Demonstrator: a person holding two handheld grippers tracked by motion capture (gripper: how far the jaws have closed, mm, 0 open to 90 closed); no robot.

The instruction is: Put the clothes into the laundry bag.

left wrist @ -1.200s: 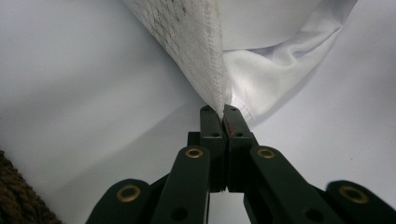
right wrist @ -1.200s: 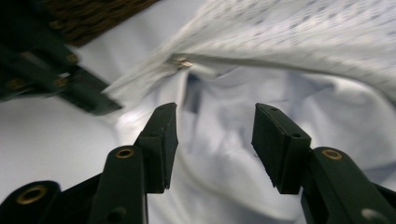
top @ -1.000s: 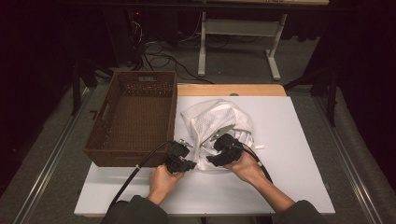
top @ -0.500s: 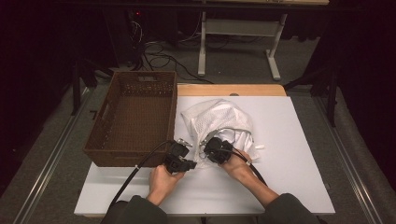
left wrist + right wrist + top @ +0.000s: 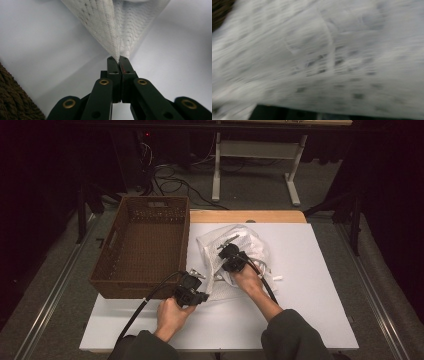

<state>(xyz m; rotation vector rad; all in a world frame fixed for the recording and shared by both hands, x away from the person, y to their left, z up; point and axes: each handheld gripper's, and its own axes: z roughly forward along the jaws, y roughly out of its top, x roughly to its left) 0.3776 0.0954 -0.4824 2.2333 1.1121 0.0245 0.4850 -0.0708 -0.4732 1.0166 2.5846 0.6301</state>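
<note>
Left gripper view: white mesh cloth pinched by left hand-held gripper.

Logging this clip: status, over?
Left gripper shut on white mesh cloth. Right gripper over cloth, jaws unclear. Wicker basket alongside.

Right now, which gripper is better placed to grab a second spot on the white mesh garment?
Probably the right gripper: it sits over the middle of the white mesh garment, blurred fabric close before its camera. The left gripper is shut on the garment's near edge, beside the wicker basket.
</note>
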